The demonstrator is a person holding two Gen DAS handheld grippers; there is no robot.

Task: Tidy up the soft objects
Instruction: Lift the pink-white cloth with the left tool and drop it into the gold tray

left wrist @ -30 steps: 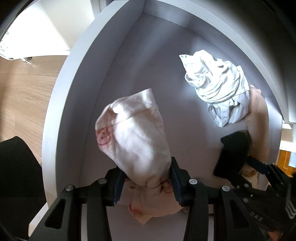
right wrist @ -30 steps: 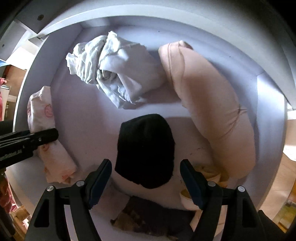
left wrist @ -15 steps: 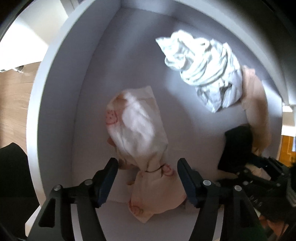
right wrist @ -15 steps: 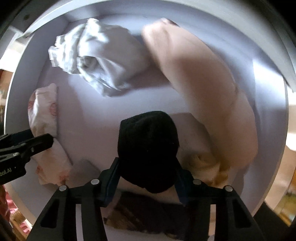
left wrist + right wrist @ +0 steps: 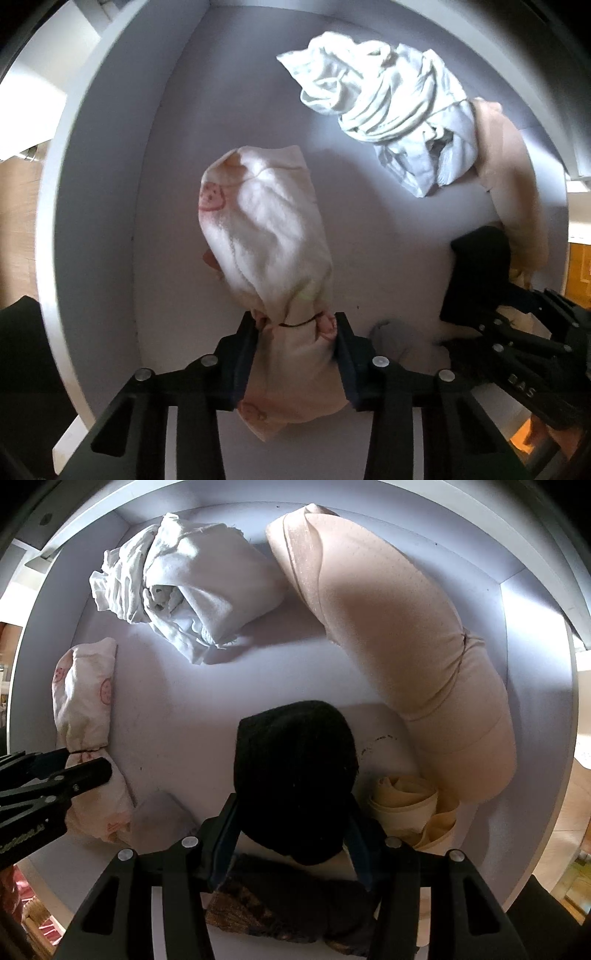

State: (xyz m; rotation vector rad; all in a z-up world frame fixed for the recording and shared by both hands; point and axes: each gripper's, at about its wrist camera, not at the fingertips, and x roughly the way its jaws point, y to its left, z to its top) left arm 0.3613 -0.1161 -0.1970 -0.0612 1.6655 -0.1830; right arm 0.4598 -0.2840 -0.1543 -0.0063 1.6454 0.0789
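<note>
Both grippers point down into a white drawer (image 5: pixel 103 184). A cream cloth bundle with pink prints (image 5: pixel 266 229), tied with a thin band, lies at the drawer's left. My left gripper (image 5: pixel 295 325) has its jaws closing, and both pads press the bundle at the tie. The right wrist view shows that same bundle (image 5: pixel 85 701) and the left gripper (image 5: pixel 88 766) at the left edge. My right gripper (image 5: pixel 291 803) is shut on a black knit bundle (image 5: pixel 295 753) near the front. In the left wrist view the black bundle (image 5: pixel 476 266) sits at the right.
A crumpled white cloth (image 5: pixel 184 583) lies at the back. A long beige roll (image 5: pixel 399 635) curves along the right wall (image 5: pixel 535 664). A cream roll (image 5: pixel 402 797), a dark patterned cloth (image 5: pixel 288 904) and a small grey cloth (image 5: pixel 159 819) lie at the front.
My left jaws let go of the pink-printed bundle, shifted, then closed on it again at the tie. My right jaws closed on the black bundle.
</note>
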